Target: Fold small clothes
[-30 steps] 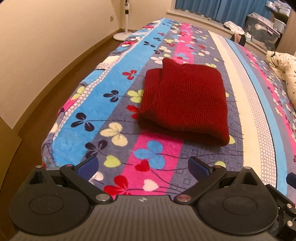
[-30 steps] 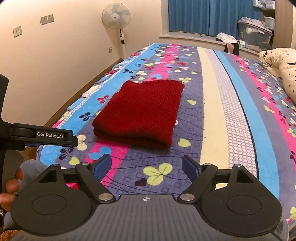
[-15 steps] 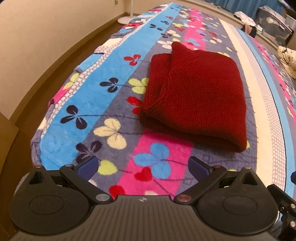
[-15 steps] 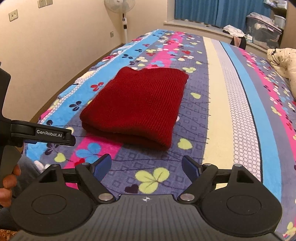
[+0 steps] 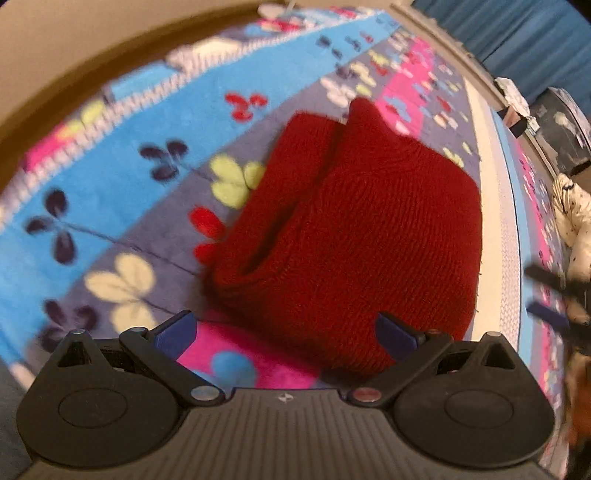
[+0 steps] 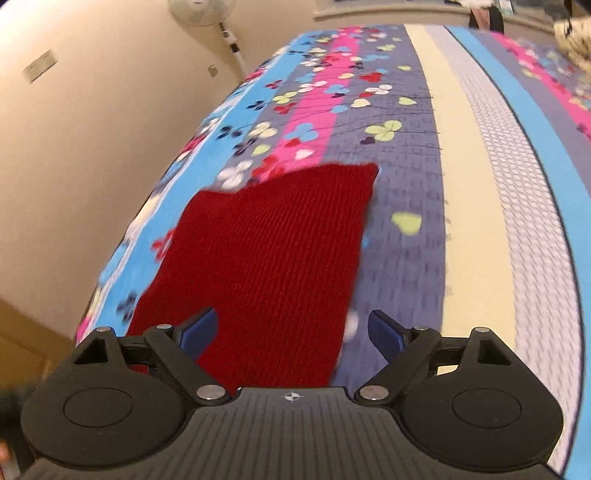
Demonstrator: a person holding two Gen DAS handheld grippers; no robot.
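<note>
A dark red knitted garment [image 5: 354, 229] lies folded into a rectangle on the flowered striped bedspread [image 5: 122, 155]. My left gripper [image 5: 284, 332] is open and empty, hovering at the garment's near edge. In the right wrist view the garment [image 6: 266, 258] fills the lower middle. My right gripper [image 6: 291, 330] is open and empty, right over the garment's near right part. Both views are blurred by motion.
The bed's left edge drops to a wooden floor beside a beige wall [image 6: 74, 129]. A standing fan [image 6: 207, 11] is at the far left. A spotted cream quilt [image 5: 572, 221] lies at the right. Storage boxes [image 5: 561, 122] and blue curtains are at the far end.
Both grippers have moved forward and down toward the red garment, which now looms much larger. The jaws stay open. The garment has not moved.
</note>
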